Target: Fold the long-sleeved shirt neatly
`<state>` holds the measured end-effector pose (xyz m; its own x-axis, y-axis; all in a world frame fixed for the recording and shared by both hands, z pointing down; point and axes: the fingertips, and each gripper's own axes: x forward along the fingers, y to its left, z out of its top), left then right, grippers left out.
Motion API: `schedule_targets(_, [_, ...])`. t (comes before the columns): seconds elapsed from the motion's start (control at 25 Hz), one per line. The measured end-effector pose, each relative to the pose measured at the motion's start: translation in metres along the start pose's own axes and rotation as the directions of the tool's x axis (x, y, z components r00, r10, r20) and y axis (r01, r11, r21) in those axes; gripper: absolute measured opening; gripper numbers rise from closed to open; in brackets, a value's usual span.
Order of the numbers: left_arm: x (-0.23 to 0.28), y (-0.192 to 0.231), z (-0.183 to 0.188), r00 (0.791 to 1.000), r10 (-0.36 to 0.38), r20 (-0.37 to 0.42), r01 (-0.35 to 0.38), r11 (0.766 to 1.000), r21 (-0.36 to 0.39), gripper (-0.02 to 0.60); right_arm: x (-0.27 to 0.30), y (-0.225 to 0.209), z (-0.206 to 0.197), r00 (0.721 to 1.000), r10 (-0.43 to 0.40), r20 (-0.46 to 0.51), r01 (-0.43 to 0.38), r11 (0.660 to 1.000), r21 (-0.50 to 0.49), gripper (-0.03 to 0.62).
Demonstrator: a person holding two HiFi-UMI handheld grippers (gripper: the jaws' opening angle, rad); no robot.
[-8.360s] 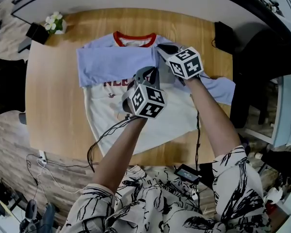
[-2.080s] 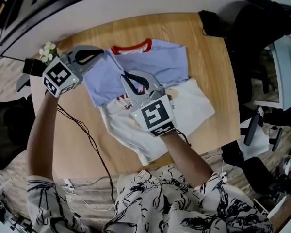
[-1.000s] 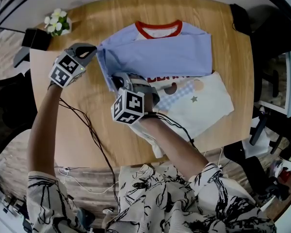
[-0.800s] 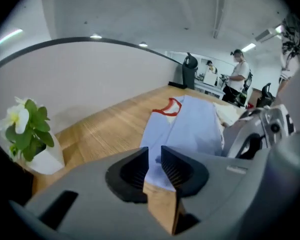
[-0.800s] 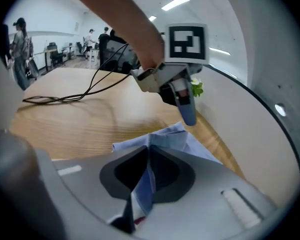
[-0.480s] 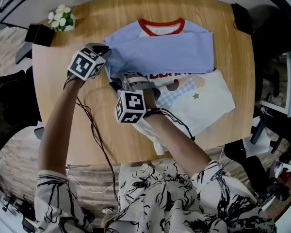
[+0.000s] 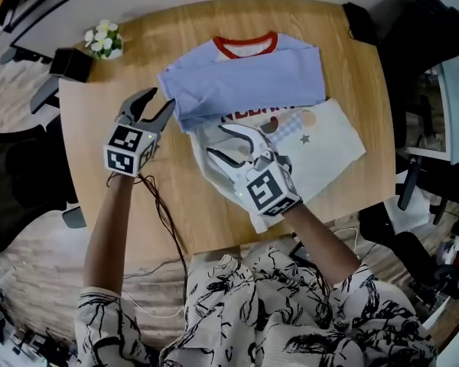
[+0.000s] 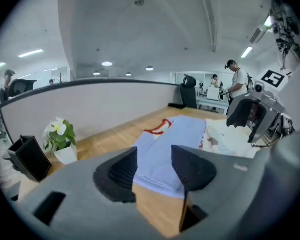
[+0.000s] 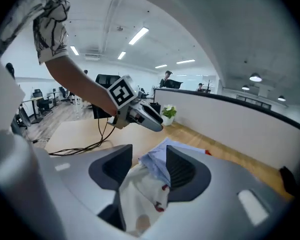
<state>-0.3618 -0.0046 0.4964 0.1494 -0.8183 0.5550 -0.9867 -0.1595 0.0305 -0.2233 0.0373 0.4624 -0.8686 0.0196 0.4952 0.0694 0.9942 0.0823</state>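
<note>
Wooden desk (image 7: 352, 71) bears the long-sleeved shirt (image 7: 245, 82) by its far edge; left claw (image 7: 161, 99) and right claw (image 7: 216, 141), just opening, grip nothing.

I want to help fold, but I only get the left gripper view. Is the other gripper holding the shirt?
Observer: No. The right gripper has just been opening its jaws; they stand apart, with the shirt lying loose below them.
Operator: Is the bottom folded up yet?
Observer: Not yet. The head view shows the white bottom half spread out, unfolded, toward the near edge of the table.
</note>
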Motion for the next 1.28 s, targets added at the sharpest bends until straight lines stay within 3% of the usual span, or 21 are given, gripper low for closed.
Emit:
schedule_targets(0.08, [-0.024,-0.031,0.017,0.995,0.004,0.096,-0.004,1.0,-0.003,0.27,-0.04,-0.007,-0.004,0.997,-0.081,0.013,0.081,0.997,0.007,0.237])
schedule_targets(0.2, [-0.072,-0.08,0.027,0.981,0.049,0.188,-0.041,0.998,-0.048,0.294,-0.1,-0.03,-0.016,0.978,-0.207,0.01,0.205,0.975,0.09,0.262])
schedule_targets(0.32, [-0.112,-0.13,0.021,0.969,0.116,0.218,-0.101,0.992,-0.082,0.31,-0.155,-0.06,-0.041,0.959,-0.284,-0.009,0.28,0.938,0.203,0.312])
schedule_targets(0.44, [-0.132,-0.18,0.011,0.964,0.166,0.208,-0.145,0.983,-0.109,0.318,-0.206,-0.086,-0.062,0.942,-0.335,0.0,0.324,0.912,0.252,0.328])
schedule_targets(0.72, [-0.136,-0.289,-0.047,0.961,0.274,0.024,-0.262,0.94,-0.218,0.344,-0.289,-0.114,-0.143,0.945,-0.323,-0.054,0.327,0.916,0.232,0.35])
schedule_targets(0.88, [-0.118,-0.358,-0.076,0.964,0.258,-0.071,-0.267,0.933,-0.241,0.342,-0.328,-0.135,-0.189,0.94,-0.328,-0.089,0.34,0.905,0.256,0.36])
schedule_targets(1.08, [-0.085,-0.409,-0.112,0.949,0.256,-0.183,-0.294,0.927,-0.231,0.348,-0.362,-0.154,-0.251,0.943,-0.292,-0.157,0.327,0.897,0.298,0.377])
schedule_targets(1.28, [-0.065,-0.428,-0.143,0.918,0.291,-0.27,-0.346,0.919,-0.187,0.315,-0.375,-0.16,-0.296,0.942,-0.255,-0.217,0.315,0.893,0.321,0.377])
